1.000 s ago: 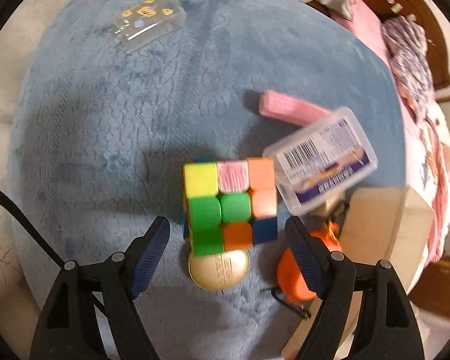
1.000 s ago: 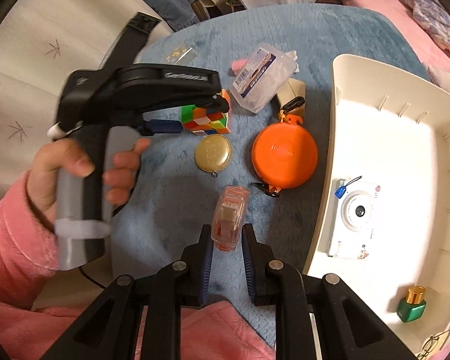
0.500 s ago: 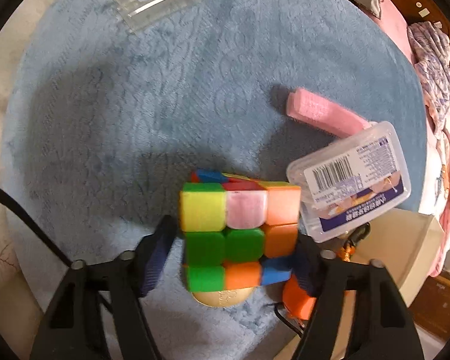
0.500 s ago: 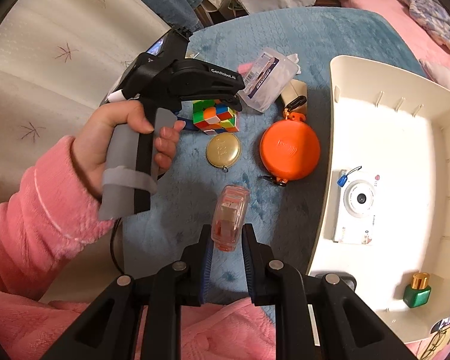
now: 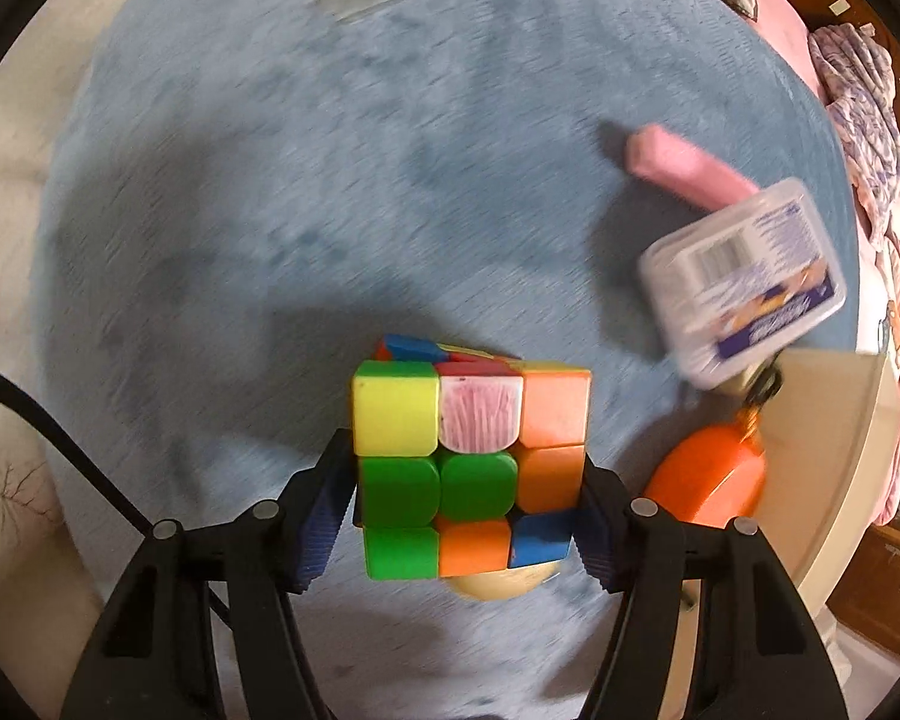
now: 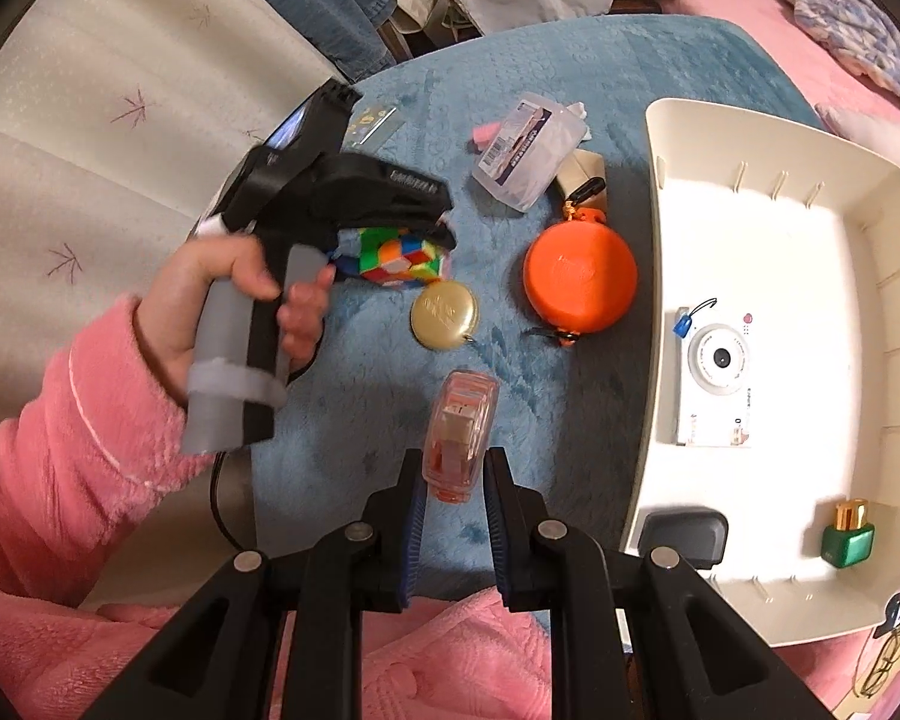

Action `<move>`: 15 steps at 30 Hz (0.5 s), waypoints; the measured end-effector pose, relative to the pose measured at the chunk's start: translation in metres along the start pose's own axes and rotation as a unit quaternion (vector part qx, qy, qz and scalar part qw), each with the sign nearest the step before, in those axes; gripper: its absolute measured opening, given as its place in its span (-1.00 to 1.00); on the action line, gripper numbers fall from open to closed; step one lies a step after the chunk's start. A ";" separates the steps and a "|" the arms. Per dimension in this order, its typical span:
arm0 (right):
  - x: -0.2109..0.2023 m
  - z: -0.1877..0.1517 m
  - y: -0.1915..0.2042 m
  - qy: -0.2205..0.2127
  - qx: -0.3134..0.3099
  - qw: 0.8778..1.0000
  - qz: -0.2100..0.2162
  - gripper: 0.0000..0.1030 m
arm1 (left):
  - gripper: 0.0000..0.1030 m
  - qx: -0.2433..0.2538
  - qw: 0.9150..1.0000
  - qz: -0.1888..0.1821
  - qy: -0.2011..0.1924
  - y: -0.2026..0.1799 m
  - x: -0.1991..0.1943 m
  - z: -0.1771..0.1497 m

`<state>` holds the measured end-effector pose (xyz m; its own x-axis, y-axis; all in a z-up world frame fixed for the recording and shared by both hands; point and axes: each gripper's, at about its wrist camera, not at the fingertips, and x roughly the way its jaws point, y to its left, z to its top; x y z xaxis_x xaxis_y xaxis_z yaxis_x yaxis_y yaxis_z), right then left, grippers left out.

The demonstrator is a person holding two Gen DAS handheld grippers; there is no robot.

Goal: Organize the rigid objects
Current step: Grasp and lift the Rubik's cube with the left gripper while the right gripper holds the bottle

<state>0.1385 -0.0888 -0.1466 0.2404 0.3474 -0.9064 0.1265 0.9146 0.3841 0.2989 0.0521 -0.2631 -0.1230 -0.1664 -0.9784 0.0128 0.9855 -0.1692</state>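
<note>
A multicoloured puzzle cube (image 5: 468,468) sits between the blue pads of my left gripper (image 5: 465,480), which is shut on its two sides. In the right wrist view the cube (image 6: 408,261) hangs tilted in the left gripper (image 6: 393,249), above the blue mat (image 6: 570,60). A hand in a pink sleeve holds that gripper. My right gripper (image 6: 455,468) is shut on a small clear orange case (image 6: 462,426) with a pale block inside. A cream tray (image 6: 654,240) on the right holds a white toy camera (image 6: 717,360) and a green bottle (image 6: 847,537).
On the mat lie a gold round compact (image 6: 444,312), an orange round case (image 6: 579,279), a clear barcoded box (image 6: 525,150) over a beige block (image 6: 585,171), a pink bar (image 5: 684,165) and a clear card case (image 6: 375,123). Pink bedding surrounds the mat.
The left jaws have closed onto the cube's sides, and the cube now sits tilted in them. The right gripper keeps its hold on the clear orange case.
</note>
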 end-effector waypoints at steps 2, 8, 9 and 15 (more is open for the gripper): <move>0.000 -0.004 0.005 -0.002 -0.001 1.000 0.000 -0.62 | 0.32 -0.002 1.000 0.001 0.002 0.013 -0.001 -0.010; 0.000 -0.020 0.019 -0.010 -0.003 1.000 -0.003 -0.62 | 0.30 0.003 1.000 -0.003 0.001 0.047 -0.005 -0.044; 0.000 -0.023 0.021 -0.012 -0.002 1.000 -0.003 -0.62 | 0.30 0.005 1.000 -0.006 -0.002 0.052 -0.007 -0.051; -0.005 -0.041 0.028 -0.030 0.007 0.999 -0.011 -0.62 | 0.29 0.027 0.998 -0.039 -0.046 0.077 -0.029 -0.093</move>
<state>0.1017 -0.0567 -0.1389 0.2939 0.3138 -0.9028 0.1467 0.9186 0.3671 0.2108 0.1354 -0.2366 -0.0342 -0.2471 -0.9684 0.0603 0.9667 -0.2488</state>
